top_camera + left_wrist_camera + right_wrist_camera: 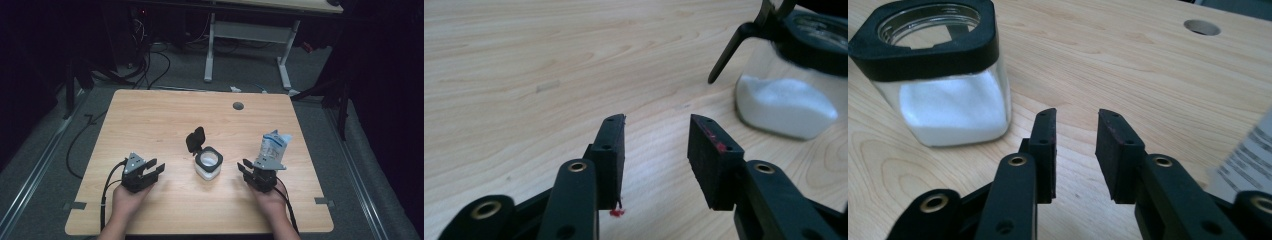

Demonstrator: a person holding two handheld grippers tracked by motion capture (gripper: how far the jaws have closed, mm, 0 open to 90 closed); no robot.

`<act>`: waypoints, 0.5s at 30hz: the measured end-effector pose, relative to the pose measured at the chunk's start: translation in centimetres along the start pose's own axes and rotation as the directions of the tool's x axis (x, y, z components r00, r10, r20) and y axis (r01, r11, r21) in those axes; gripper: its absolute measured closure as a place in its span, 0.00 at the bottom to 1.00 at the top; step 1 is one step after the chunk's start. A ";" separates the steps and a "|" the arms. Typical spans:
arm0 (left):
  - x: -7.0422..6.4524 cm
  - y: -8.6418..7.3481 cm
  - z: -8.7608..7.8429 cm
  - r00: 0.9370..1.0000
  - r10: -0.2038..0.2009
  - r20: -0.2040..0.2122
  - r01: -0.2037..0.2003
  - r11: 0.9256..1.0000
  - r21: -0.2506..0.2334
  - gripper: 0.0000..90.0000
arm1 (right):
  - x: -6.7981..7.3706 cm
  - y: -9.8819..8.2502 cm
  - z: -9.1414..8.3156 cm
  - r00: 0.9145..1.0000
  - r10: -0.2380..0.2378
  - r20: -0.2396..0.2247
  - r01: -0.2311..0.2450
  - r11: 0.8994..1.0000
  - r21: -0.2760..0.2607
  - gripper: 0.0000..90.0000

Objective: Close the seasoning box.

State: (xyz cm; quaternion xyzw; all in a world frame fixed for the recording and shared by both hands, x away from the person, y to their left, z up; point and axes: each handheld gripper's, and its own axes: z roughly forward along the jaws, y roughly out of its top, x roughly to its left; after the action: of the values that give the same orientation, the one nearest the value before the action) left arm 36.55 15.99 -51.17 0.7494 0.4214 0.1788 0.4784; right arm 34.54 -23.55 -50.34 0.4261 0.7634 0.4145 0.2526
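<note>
A square glass jar (208,164) with a black rim stands at the table's middle, part full of white powder, its black lid (195,140) flipped up behind it. My left gripper (156,167) rests to the jar's left, open, with bare wood between its pads. In the left gripper view the left gripper (656,145) points past the jar (786,102) at the upper right. My right gripper (244,167) sits just right of the jar, open and empty. The right gripper view has the right gripper (1076,145) with the jar (943,80) at the upper left. A white and blue pouch (272,144) stands upright by the right gripper.
A round cable hole (238,106) lies in the tabletop (165,115) near the far edge, also seen as the hole (1202,27) in the right gripper view. The pouch's edge (1248,155) shows at the right. Beyond the table stand another desk's white legs (285,65) and floor cables (150,65).
</note>
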 end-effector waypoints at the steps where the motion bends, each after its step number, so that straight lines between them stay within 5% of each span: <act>1: -0.3 0.6 0.4 1.000 0.000 -0.001 0.000 1.000 -0.004 0.69 | 0.1 0.3 0.6 1.000 -0.009 0.002 0.009 1.000 0.016 0.76; 8: -0.5 2.3 1.7 0.999 -0.036 0.011 0.036 0.999 -0.023 0.74 | 0.8 0.7 1.2 1.000 0.003 0.002 -0.003 1.000 -0.006 0.77; 15: -1.3 3.7 3.2 0.999 -0.032 0.010 0.033 0.999 -0.019 0.84 | 1.9 0.2 1.2 0.999 -0.043 -0.034 0.043 0.999 0.007 0.79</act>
State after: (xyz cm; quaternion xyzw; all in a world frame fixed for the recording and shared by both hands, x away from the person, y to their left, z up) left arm 39.65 12.50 -49.29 0.7386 0.4295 0.1715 0.4906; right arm 34.54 -21.31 -50.92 0.4037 0.7779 0.4133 0.2470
